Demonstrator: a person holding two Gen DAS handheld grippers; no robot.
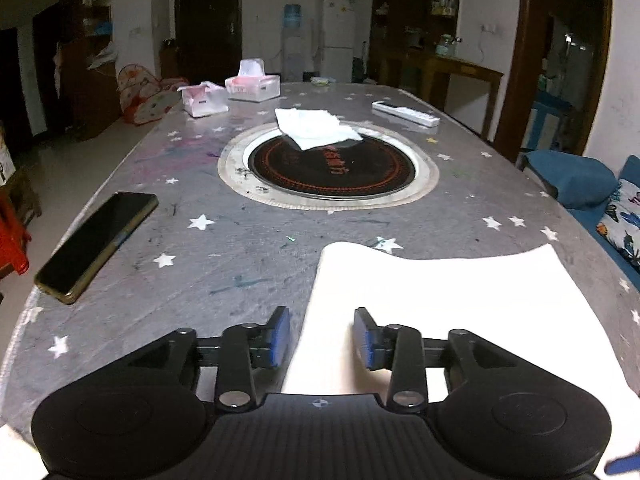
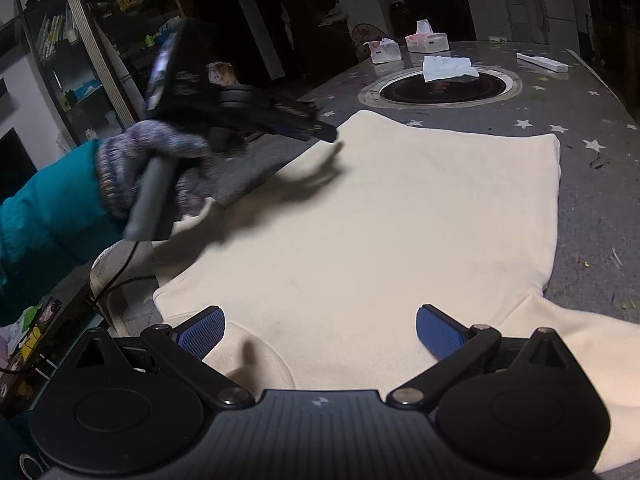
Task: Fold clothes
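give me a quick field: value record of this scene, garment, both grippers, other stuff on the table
garment: cream garment lying flat on the grey star-print table
left gripper: open, over the garment's left edge, nothing held
right gripper: open wide, over the near edge
phone: near left of table
far end: tissue boxes, white cloth, remote

A garment (image 2: 400, 220) is lying spread on the near part of the table (image 1: 248, 256), with a phone (image 1: 96, 240) lying to its left. Behind both, a round hotplate (image 1: 328, 172) is sitting sunk in the table, a cloth (image 1: 316, 128) resting on its far rim.
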